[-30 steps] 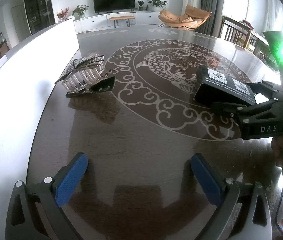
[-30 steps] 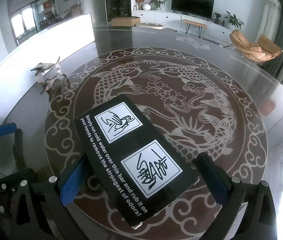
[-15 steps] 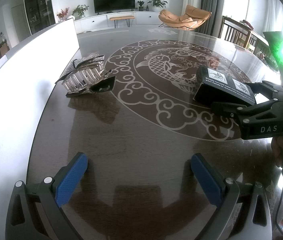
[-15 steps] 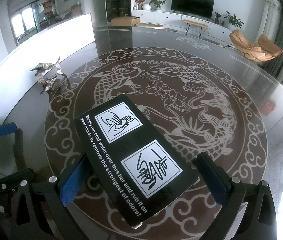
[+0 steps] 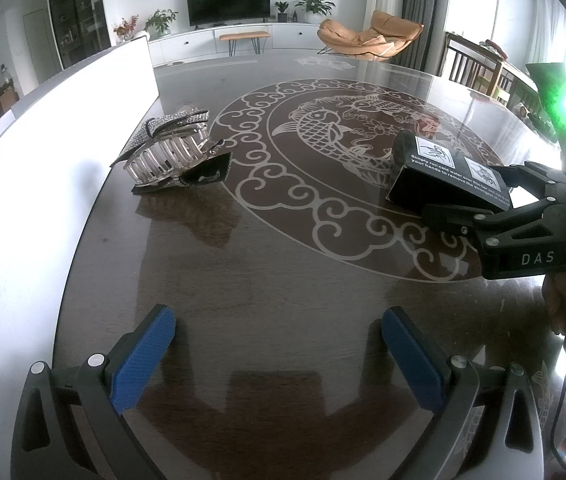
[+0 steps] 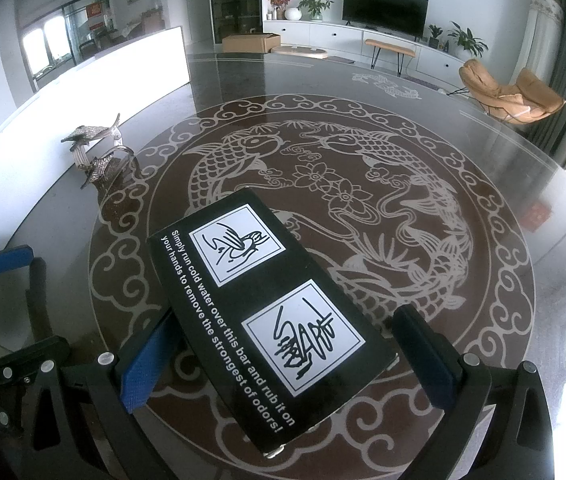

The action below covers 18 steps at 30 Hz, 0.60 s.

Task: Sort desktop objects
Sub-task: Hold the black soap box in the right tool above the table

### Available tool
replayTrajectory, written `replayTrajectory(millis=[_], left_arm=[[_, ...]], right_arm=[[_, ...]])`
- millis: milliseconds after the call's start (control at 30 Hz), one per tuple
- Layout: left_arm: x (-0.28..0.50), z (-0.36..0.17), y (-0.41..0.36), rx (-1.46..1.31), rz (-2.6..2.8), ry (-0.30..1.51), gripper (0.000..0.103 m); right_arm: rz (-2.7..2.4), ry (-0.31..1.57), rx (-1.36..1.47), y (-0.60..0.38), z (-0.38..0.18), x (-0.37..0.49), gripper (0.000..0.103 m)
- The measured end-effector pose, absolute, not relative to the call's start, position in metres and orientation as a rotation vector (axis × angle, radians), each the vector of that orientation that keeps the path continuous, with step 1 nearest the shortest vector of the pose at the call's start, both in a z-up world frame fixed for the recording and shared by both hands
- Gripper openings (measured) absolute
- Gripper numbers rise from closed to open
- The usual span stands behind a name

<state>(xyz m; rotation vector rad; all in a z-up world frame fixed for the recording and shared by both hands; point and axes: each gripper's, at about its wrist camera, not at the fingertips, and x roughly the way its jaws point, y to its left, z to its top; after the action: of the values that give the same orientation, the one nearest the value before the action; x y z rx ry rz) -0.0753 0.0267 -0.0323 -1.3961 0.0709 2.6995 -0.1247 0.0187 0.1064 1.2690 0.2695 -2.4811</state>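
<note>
Here, two tongs over a dark patterned table (image 5: 283, 280).
Right tongs (image 6: 287, 356) spread wide around a black box (image 6: 267, 320) — not gripping; left tongs (image 5: 279, 344) wide open, empty; hair claw (image 5: 171, 152) apart.

The left gripper (image 5: 279, 344) sits low over the table, its two blue-padded fingers (image 5: 143, 360) spread wide apart with nothing between them. The right gripper (image 6: 287, 344) is also spread, its blue pads (image 6: 143, 364) standing on either side of a black box (image 6: 267, 316); whether the pads touch the box's sides cannot be told. In the left wrist view the right gripper (image 5: 479, 200) reaches in from the right edge, level with the tabletop, its dark body marked with letters, and part of the person's hand (image 5: 559, 300) shows wrapped around its handle below.
</note>
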Motion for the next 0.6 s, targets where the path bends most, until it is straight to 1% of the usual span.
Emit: replayTrajectory(millis=[600], left_arm=[[-0.0752, -0.0316, 0.0279, -1.398, 2.704, 0.075, 0.103]], right_arm=[[-2.481, 0.269, 1.269, 0.0190, 0.1065, -0.1249, 0.103]])
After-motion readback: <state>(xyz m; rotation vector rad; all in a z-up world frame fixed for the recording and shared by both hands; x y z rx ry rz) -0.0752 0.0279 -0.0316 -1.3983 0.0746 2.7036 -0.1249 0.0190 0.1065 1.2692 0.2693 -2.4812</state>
